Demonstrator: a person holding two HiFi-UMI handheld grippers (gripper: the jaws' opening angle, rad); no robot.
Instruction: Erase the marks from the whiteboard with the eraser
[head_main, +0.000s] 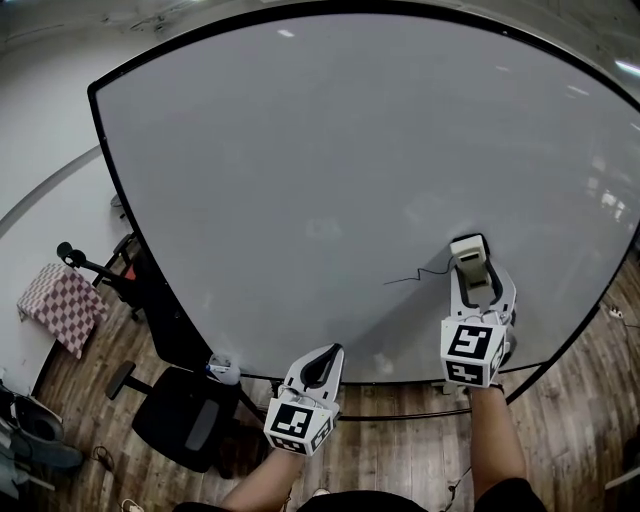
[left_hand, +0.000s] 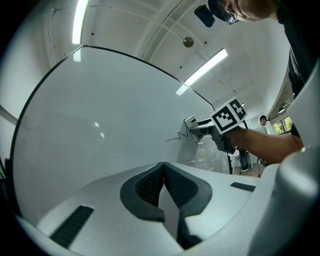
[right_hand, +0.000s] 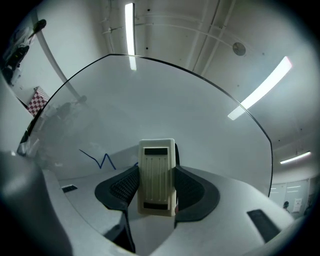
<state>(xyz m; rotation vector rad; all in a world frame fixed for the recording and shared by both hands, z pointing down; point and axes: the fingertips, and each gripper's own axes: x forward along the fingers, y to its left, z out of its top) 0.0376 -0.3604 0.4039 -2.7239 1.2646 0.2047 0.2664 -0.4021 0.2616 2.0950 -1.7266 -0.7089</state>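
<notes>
A large whiteboard (head_main: 340, 170) fills the head view, with a thin zigzag marker line (head_main: 418, 276) low on it at the right. My right gripper (head_main: 474, 272) is shut on a cream eraser (head_main: 470, 254), which rests against the board at the line's right end. In the right gripper view the eraser (right_hand: 157, 176) stands upright between the jaws, with the blue zigzag (right_hand: 102, 160) to its left. My left gripper (head_main: 321, 363) is shut and holds nothing, below the board's lower edge. The left gripper view shows the line (left_hand: 178, 137) and the eraser (left_hand: 190, 121).
A black office chair (head_main: 180, 415) stands on the wooden floor at the lower left. A checkered cloth (head_main: 62, 303) lies further left. A small white object (head_main: 222, 371) sits by the board's lower frame. A person (left_hand: 262, 125) stands far off in the left gripper view.
</notes>
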